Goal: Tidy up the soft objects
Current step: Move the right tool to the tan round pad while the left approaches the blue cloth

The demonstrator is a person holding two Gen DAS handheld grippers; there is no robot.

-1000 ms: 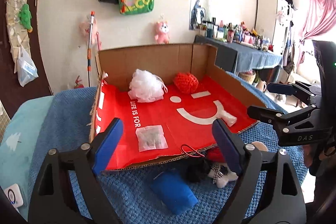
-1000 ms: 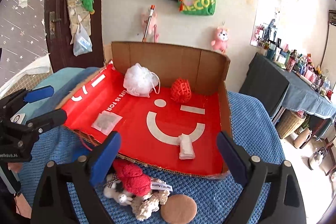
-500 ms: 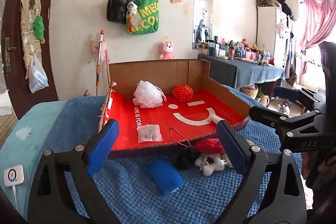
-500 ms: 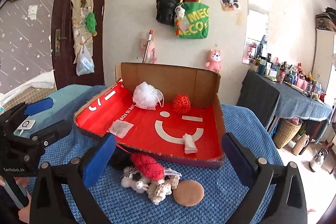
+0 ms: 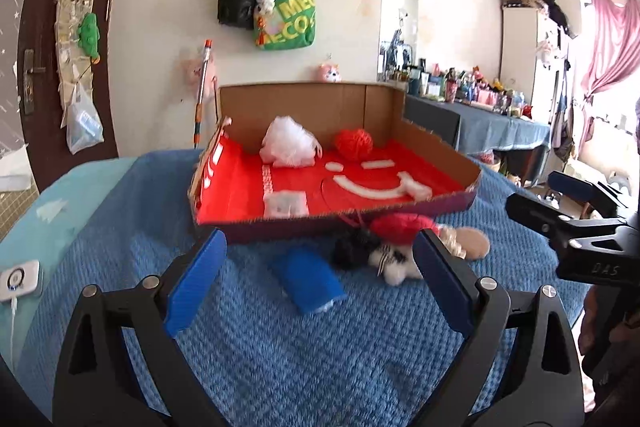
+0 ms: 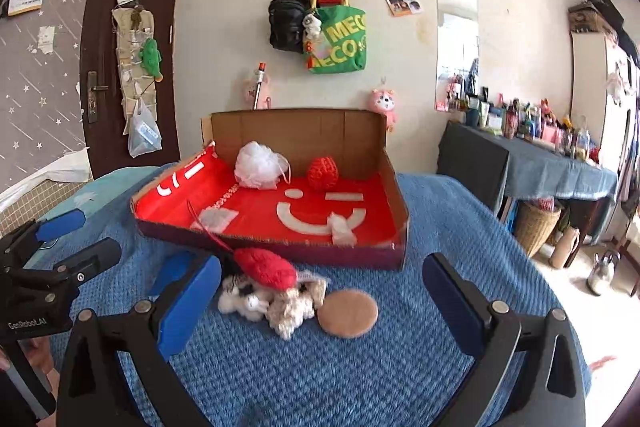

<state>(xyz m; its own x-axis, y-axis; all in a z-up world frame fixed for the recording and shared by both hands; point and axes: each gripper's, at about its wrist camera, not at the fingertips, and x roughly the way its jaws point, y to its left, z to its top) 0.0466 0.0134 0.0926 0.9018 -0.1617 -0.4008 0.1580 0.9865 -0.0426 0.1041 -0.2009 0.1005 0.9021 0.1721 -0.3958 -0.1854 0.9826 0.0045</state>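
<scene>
Blue knitted bedcover (image 5: 248,339) spans the work surface, with a shallow cardboard tray (image 5: 440,147) lined in red at its far side.

Left wrist view: the left gripper (image 5: 316,279) has its jaws spread wide, nothing between them. A blue soft roll (image 5: 308,279) lies just ahead, outside the tray. To its right sits a pile with a red knitted piece (image 5: 400,225) on top, touching the tray's near wall. A white mesh puff (image 5: 288,143) and a red yarn ball (image 5: 354,143) already rest at the tray's far end.

Right wrist view: the right gripper (image 6: 320,303) is likewise fully spread and empty. The plush pile (image 6: 272,299) and a tan round pad (image 6: 347,313) lie between its fingers' line of sight and the tray.

Recommended procedure: centre one item between the pads, close gently, lift clear of the near wall, then release inside
</scene>
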